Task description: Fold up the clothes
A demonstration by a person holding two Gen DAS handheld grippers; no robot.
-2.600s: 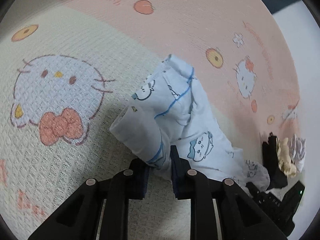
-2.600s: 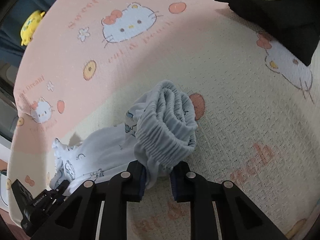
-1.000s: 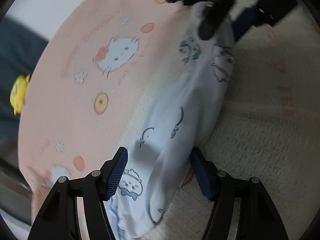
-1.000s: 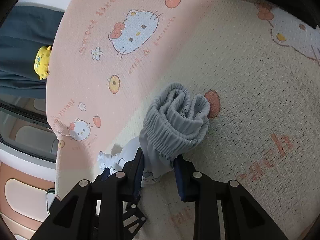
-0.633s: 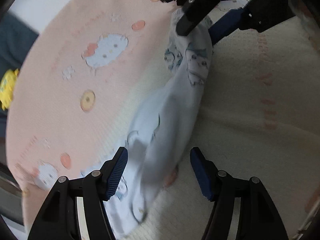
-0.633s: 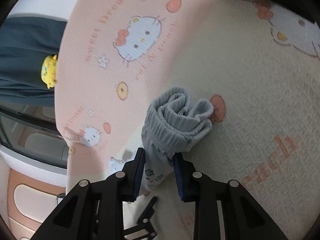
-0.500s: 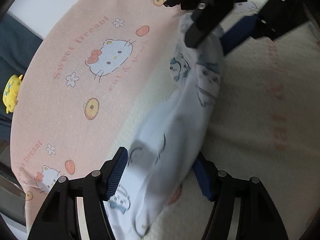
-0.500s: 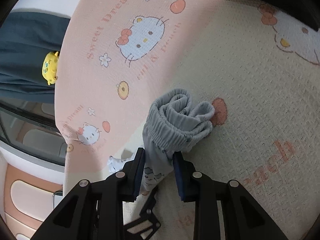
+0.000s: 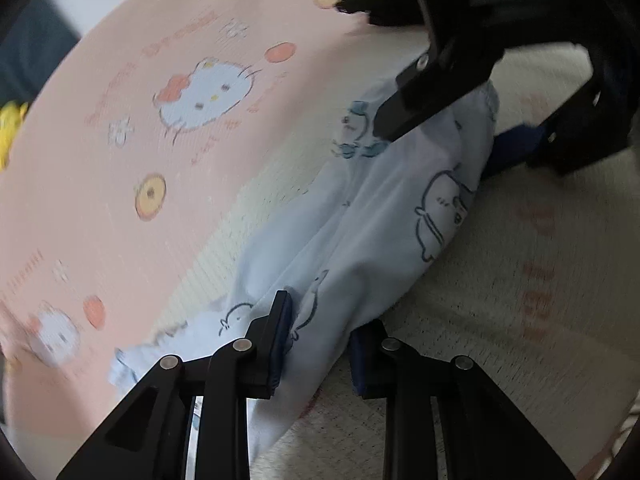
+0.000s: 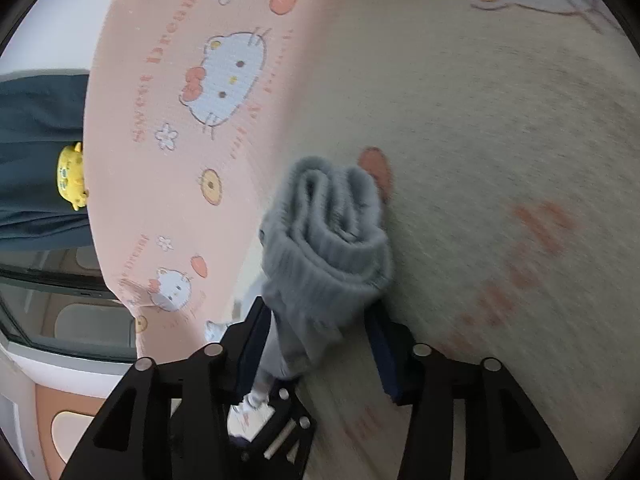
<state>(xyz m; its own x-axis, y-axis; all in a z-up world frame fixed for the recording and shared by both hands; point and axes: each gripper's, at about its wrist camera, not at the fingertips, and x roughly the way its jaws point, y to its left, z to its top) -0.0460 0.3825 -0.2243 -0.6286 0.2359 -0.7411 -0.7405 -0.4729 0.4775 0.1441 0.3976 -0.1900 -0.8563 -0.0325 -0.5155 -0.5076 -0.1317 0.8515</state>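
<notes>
Garment (image 9: 360, 232) lies stretched across the blanket (image 9: 120, 200) between your grippers. Your left gripper (image 9: 318, 344) is closing, pads pressing the printed cloth. Your right gripper (image 10: 320, 344) is opening, its pads off the bunched waistband (image 10: 332, 232) between them.
</notes>
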